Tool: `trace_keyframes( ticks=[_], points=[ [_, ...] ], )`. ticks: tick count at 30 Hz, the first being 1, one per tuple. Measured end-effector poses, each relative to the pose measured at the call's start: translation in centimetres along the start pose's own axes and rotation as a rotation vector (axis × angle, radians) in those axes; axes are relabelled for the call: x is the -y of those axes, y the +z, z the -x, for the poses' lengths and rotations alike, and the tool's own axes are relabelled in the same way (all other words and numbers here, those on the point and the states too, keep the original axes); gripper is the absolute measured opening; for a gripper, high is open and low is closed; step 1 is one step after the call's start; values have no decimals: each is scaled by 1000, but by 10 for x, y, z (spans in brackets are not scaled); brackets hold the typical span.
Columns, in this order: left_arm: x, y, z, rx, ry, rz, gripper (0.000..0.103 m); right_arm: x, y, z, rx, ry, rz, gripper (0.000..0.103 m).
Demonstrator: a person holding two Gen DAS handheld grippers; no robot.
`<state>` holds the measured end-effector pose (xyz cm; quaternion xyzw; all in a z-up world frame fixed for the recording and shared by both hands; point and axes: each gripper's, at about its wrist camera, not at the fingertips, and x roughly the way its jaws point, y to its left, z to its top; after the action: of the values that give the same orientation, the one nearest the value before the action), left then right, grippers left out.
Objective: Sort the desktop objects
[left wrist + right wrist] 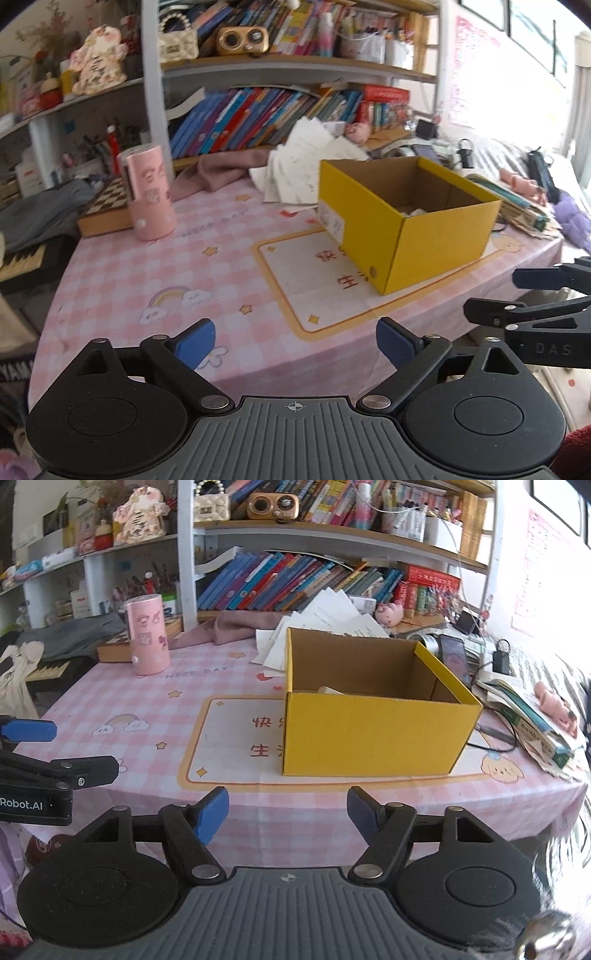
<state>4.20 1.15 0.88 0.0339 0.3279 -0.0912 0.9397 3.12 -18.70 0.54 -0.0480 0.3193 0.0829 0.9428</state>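
Both tongs, left [295, 341] and right [288, 810], hang spread and empty at the bench's [122, 686] near edge, so next they must reach for the pink tube [147, 633] by the far left corner to sort it, maybe into the box [369, 734] mid-bench.

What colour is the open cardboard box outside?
Yellow; the open cardboard box shows best in the right wrist view.

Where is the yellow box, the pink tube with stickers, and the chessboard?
yellow box [369, 734]: right wrist view, on its front wall.
pink tube [147, 638]: right wrist view, middle of its side, among the stickers.
chessboard [110, 195]: left wrist view, on its checkered top, left of the tube.
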Motion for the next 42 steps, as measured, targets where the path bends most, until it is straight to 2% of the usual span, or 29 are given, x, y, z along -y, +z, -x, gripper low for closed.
trace_keyframes(
  ticks=[5, 7, 14, 21, 27, 42],
  points=[
    [15, -1, 4, -25, 83, 21, 98, 16, 3, -5, -9, 47, 23, 73],
    [21, -3, 6, -30, 103, 41, 101, 23, 2, -5, -7, 69, 34, 77],
    [45, -11, 12, -47, 169, 98, 102, 46, -9, -3, -27, 128, 49, 79],
    [64, -19, 17, -82, 228, 116, 103, 60, -16, 2, -29, 173, 66, 84],
    [74, -23, 21, -92, 241, 135, 103, 66, -19, 4, -24, 193, 78, 88],
    [91, -21, 25, -82, 234, 120, 103, 77, -23, 12, -7, 204, 75, 89]
  ],
)
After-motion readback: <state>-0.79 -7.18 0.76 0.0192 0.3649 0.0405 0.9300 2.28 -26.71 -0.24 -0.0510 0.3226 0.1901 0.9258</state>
